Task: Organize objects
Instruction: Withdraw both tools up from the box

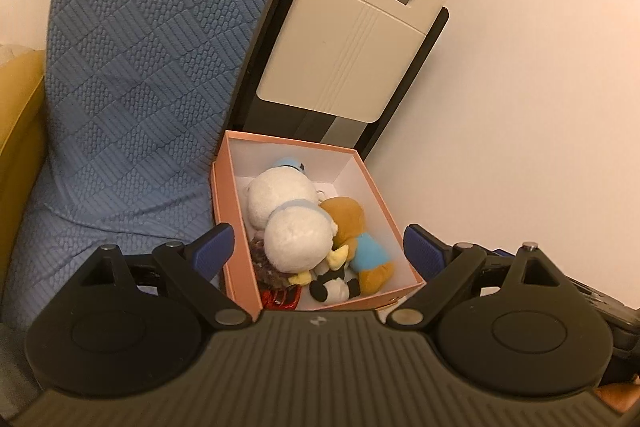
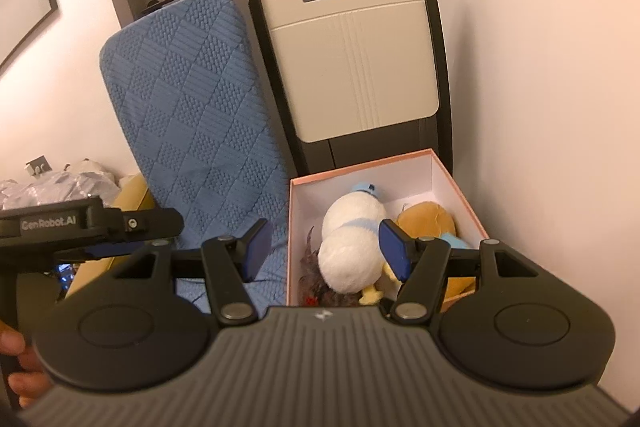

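Toys are seen packed in the pink box (image 1: 320, 219), centre of the left wrist frame, straight ahead of the left tongs (image 1: 318, 251), which are spread wide and hold nothing. The white plush (image 1: 288, 219) lies with its long axis running from lower centre toward the upper left. The right tongs (image 2: 324, 251), also wide apart and empty, are judged about equally near, the box lying to their right.

You had one pink box (image 1: 236, 227) holding five soft toys: one white duck plush (image 1: 288, 219), one tan plush in blue (image 1: 360, 243), one small black-and-white plush (image 1: 334, 289), one brown fuzzy toy (image 1: 270, 269), one red item (image 1: 282, 297). Two claws: left claw (image 1: 318, 251), right claw (image 2: 324, 253).
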Demonstrator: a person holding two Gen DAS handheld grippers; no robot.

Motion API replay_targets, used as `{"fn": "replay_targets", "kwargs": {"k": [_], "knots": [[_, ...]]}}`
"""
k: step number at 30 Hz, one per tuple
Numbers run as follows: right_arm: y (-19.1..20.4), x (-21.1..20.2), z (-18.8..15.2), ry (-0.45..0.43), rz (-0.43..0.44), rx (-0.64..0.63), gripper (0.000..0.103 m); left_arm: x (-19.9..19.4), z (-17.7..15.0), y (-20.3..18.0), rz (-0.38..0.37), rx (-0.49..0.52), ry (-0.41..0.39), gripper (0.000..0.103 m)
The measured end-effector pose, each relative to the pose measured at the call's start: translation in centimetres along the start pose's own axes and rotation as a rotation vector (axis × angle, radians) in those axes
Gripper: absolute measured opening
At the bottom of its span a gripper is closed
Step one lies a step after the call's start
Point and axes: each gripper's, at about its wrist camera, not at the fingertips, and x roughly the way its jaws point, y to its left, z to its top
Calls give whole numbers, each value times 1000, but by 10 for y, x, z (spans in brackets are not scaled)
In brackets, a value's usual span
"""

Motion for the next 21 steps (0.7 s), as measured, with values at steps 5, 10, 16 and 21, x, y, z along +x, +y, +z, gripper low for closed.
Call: {"fn": "replay_targets", "kwargs": {"k": [5,10,16,21], "knots": [[15,-2,-19,4,-16,5,62,-11,-9,13,9,15,-8,94],[25,3,-40,26,-28,14,69,-17,-19,29,14,24,-3,99],[28,11,-60,52,-57,49,89,-17,-33,47,24,25,16,102],[29,13,-69,69,-74,55,89,-14,-39,50,24,46,18,102]]}}
